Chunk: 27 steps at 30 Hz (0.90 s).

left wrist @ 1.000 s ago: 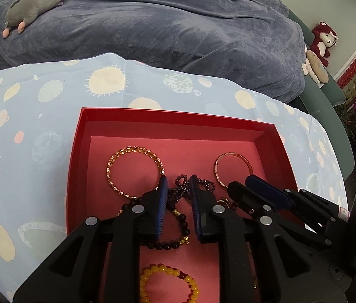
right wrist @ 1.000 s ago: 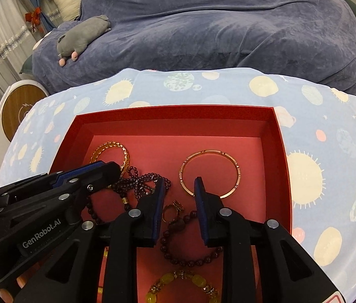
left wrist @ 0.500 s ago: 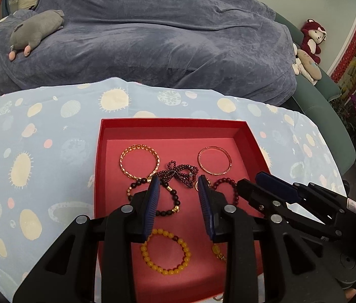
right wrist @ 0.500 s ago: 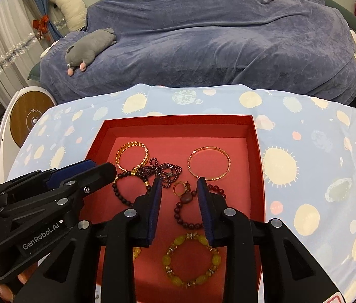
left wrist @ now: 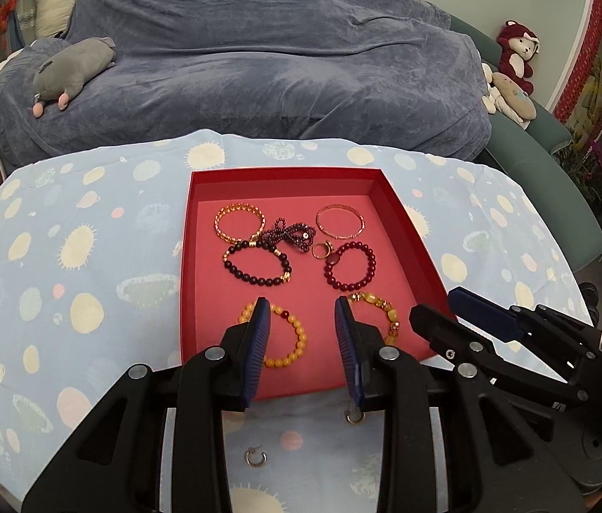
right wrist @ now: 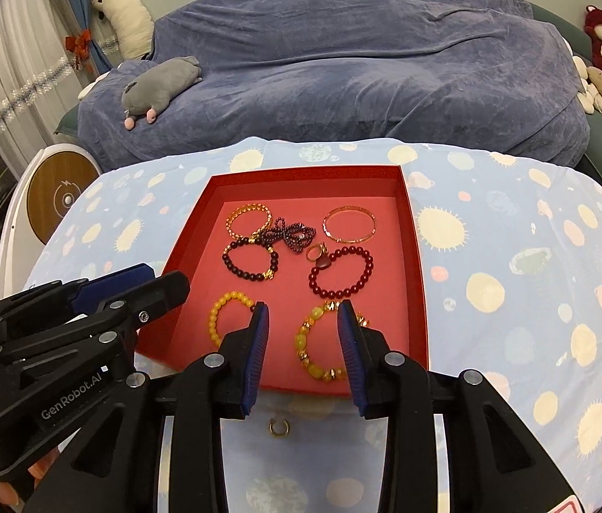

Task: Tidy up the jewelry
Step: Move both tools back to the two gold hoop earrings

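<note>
Both wrist views are evenly lit by soft, diffuse indoor light; no single source is visible. Exposure is adequate and colours read true. Shadows are faint: the red tray (left wrist: 408, 231) shows only a slightly darker band along its inner walls. Small highlights appear on the metal pivot pins of the black gripper arms. Focus is sharp across the centre, with no motion blur. Fisheye distortion bends the patterned cloth (right wrist: 536, 265) and sofa outward, and a black vignette fills every corner.
</note>
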### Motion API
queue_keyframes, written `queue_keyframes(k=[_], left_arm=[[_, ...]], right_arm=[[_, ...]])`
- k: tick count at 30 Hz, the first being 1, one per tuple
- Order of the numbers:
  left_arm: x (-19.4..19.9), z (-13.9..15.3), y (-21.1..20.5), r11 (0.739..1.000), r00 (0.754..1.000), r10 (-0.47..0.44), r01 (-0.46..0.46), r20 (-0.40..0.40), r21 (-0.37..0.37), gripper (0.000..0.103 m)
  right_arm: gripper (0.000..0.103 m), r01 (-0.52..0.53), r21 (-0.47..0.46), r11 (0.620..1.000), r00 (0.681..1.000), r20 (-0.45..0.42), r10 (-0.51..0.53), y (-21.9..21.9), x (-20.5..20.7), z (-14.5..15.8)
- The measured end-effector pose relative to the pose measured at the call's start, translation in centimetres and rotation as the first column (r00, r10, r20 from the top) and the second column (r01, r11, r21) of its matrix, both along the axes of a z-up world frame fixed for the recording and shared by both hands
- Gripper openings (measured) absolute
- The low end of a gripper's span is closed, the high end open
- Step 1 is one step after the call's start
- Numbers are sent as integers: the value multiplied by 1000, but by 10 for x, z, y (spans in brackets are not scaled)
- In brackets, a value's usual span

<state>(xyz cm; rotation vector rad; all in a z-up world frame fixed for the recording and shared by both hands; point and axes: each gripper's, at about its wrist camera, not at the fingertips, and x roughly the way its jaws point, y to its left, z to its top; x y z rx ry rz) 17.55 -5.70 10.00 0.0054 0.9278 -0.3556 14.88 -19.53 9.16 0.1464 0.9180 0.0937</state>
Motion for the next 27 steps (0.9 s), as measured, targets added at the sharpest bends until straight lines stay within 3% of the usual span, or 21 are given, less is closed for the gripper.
queue_keyframes(k=[14, 27], left_arm=[[-62, -30, 23, 998, 999, 27, -25, -42, 53, 30], [-82, -77, 46, 994, 992, 67, -57, -108, 97, 30]], right_arm=[[33, -10, -7, 1000, 998, -61, 9, 13, -59, -30], [33, -30, -5, 1000, 990, -137, 29, 27, -57, -75]])
